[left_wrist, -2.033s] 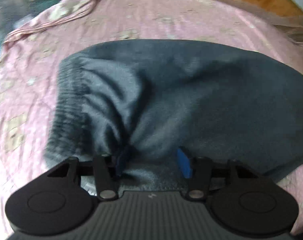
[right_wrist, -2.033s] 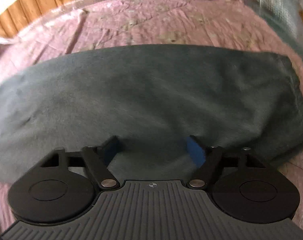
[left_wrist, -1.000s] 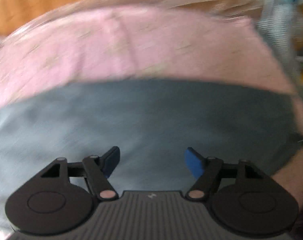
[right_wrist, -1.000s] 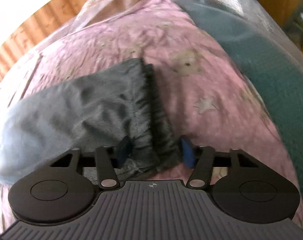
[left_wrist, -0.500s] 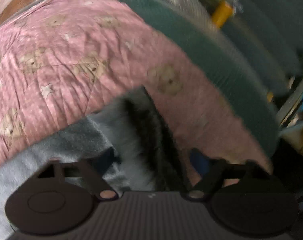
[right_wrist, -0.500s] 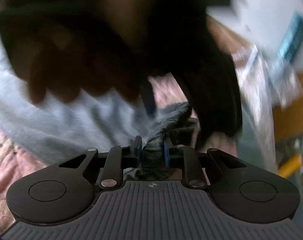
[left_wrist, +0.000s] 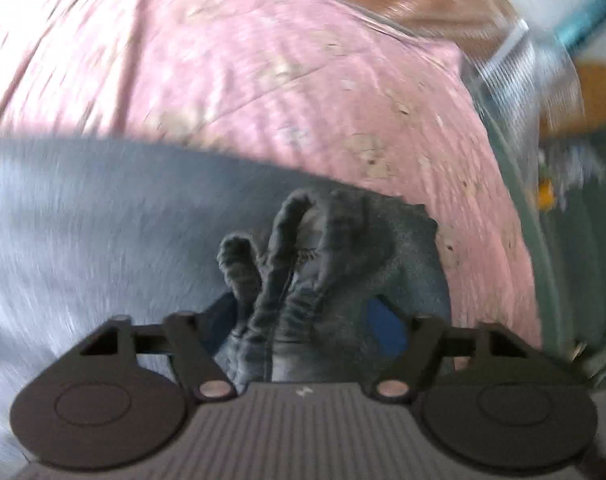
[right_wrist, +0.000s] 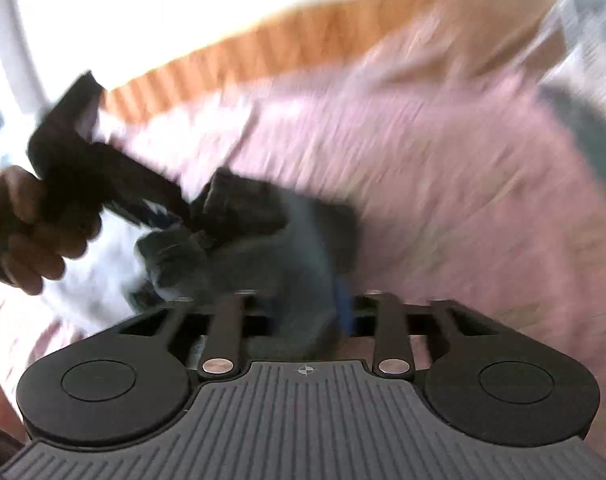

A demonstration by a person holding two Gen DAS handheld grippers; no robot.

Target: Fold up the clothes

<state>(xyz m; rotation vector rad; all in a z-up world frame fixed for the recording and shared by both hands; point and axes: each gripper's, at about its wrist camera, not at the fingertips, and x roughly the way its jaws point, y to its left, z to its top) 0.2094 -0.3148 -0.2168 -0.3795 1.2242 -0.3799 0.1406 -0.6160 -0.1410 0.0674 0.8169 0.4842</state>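
The step in hand looks like carrying one end of the grey garment (left_wrist: 103, 240) across to make a fold, with both grippers gathered at its ribbed, bunched edge (left_wrist: 287, 264). The garment lies on the pink patterned bedspread (left_wrist: 263, 80), its long pale body stretching away to the left in the left wrist view.

The left gripper (left_wrist: 303, 320) has its fingers wide and opening; the ribbed folds rise between them, but the blue pad (left_wrist: 385, 326) stands clear of the cloth, so it grips nothing. The right gripper (right_wrist: 299, 308) has fingers set narrow and opening slightly, with a wad of grey cloth between them that they seem to pinch (blur makes this uncertain). A hand (right_wrist: 31, 232) holding the other gripper shows at the left there.

Next, I judge, the edge needs laying flat and square before release.
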